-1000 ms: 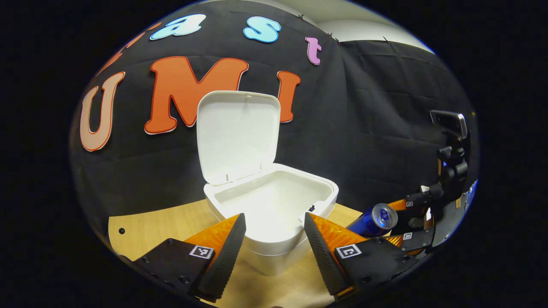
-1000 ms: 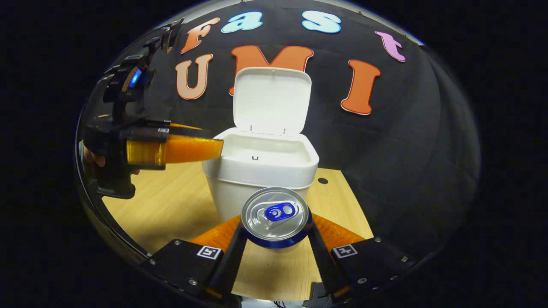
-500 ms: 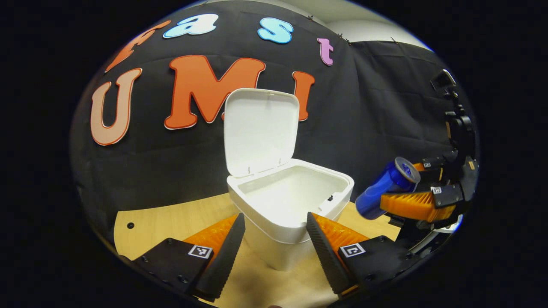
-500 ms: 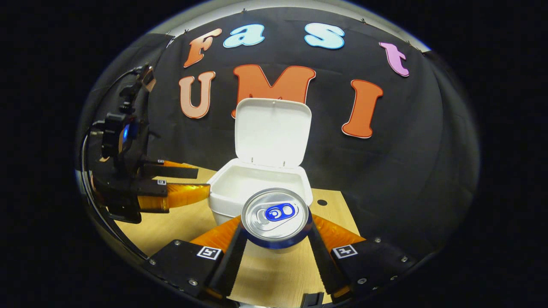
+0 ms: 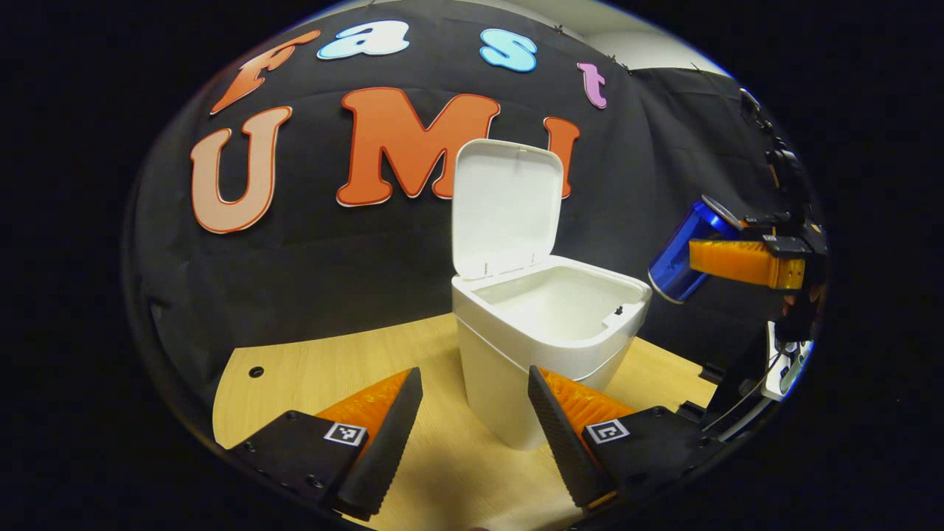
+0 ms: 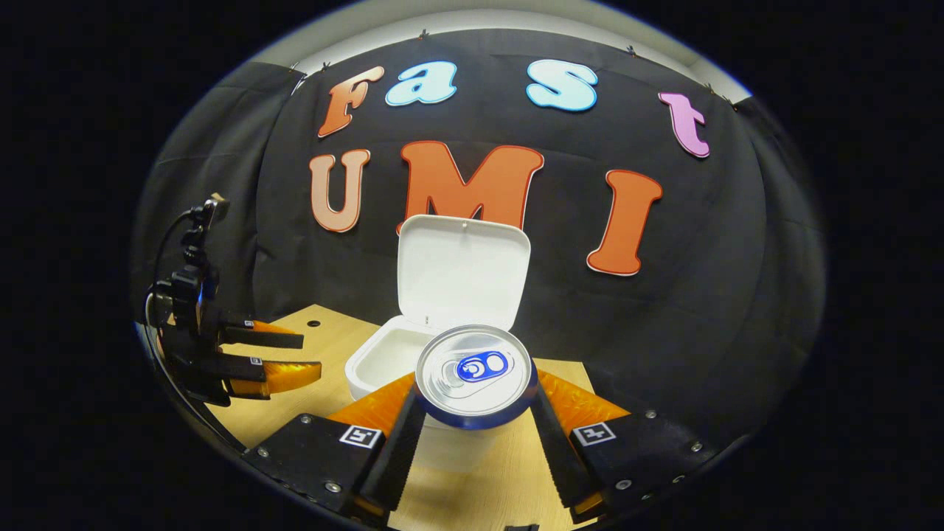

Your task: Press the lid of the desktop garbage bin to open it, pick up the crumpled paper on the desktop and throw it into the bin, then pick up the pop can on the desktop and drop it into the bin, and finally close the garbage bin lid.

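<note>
The blue pop can [image 6: 473, 376] sits clamped between the two fingers of the right gripper [image 6: 476, 431], its silver top and blue pull tab facing the camera in the right gripper view. In the left gripper view the same can [image 5: 686, 251] is held up in the air, tilted, to the right of the bin and above the level of its rim, with one finger of the right gripper [image 5: 726, 259] laid across its side.

The white desktop garbage bin [image 5: 542, 346] stands on the light wooden desktop [image 5: 332, 361]. Its lid [image 5: 505, 206] is swung up and stands nearly upright at the back edge, leaving the mouth open; the inside looks white, and what lies at the bottom cannot be made out. In the right gripper view the bin [image 6: 383, 361] lies just behind the can, which covers part of its opening, and the raised lid [image 6: 461, 269] rises above the can.

The left gripper [image 5: 472, 435] has its fingers spread apart and grips nothing; the lower front of the bin shows between them. In the right gripper view that left gripper [image 6: 284, 354] hovers above the desktop [image 6: 324, 343], left of the bin and apart from it, fingers pointing toward it.
</note>
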Demonstrator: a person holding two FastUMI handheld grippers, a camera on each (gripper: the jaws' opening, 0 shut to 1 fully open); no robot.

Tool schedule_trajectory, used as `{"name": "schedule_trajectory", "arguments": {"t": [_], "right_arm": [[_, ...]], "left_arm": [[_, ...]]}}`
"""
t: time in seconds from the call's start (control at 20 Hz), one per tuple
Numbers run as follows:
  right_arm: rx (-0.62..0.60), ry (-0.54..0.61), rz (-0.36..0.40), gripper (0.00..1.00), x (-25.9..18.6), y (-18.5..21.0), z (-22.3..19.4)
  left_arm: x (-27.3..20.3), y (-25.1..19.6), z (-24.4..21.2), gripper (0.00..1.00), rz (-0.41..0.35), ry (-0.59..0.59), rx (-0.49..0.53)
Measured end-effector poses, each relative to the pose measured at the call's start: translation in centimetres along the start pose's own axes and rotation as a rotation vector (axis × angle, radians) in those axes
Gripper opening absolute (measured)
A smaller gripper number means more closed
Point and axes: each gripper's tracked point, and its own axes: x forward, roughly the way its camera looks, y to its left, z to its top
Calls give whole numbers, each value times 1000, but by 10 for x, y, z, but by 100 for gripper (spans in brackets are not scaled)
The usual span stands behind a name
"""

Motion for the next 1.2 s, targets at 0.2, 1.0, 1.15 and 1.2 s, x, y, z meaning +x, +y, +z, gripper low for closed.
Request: {"name": "schedule_trajectory", "arguments": {"t": [0.2,1.0,1.15,1.2], "right_arm": [[-6,-20,11,79,18,-1,4],[-16,83,64,79,80,2,-32],[-25,105,61,80,88,0,-41],[-34,111,61,80,89,0,-45]], "left_arm": [[-7,18,0,89,53,-9,-27],[-28,68,-14,96,225,3,-85],[-29,74,-17,93,248,7,-98],[-30,75,-17,93,258,8,-100]]}}
